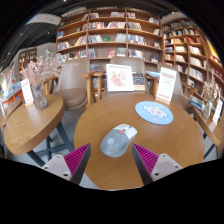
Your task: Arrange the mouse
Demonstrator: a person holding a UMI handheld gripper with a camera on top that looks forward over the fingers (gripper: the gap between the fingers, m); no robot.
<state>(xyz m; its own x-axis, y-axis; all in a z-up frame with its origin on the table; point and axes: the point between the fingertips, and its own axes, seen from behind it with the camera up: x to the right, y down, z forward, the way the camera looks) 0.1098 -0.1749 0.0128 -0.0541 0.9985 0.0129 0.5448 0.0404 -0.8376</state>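
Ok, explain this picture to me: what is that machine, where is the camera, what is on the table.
There is no robot arm: a person holds a two-finger gripper in one hand. The camera rides on it and looks forward along the fingers, whose pink pads show at the bottom. The fingers are open and hold nothing. A grey-and-white mouse lies on the round wooden table, just ahead of and between them. Beyond it is a round blue mat. Bookshelves fill the background.
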